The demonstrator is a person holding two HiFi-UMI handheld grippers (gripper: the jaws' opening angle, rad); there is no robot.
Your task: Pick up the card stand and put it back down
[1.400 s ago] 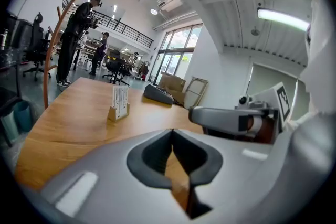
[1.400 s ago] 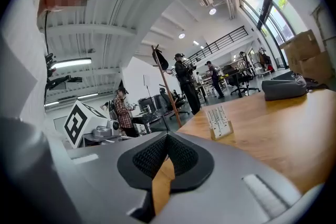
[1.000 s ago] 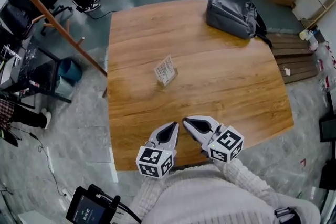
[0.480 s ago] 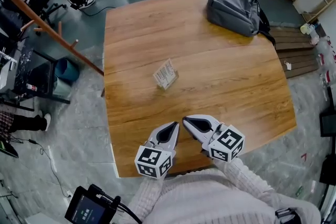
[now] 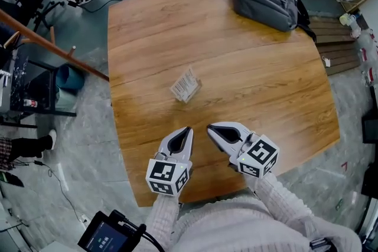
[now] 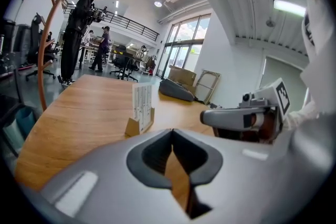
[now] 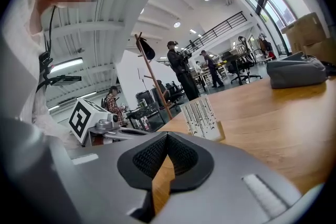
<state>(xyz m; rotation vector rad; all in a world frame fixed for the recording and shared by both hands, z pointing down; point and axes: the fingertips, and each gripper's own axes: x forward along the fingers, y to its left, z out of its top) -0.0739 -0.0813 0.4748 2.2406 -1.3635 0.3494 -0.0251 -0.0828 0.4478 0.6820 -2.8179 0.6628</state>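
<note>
Left hand-held gripper (image 5: 188,129) and right hand-held gripper (image 5: 210,127), jaws together, face the card stand (image 5: 185,85), print illegible.

Head view looks steeply down; both low gripper views face, apparently, the same card stand (image 5: 185,85).

The print on the card stand (image 5: 185,85) is too small to read.
</note>
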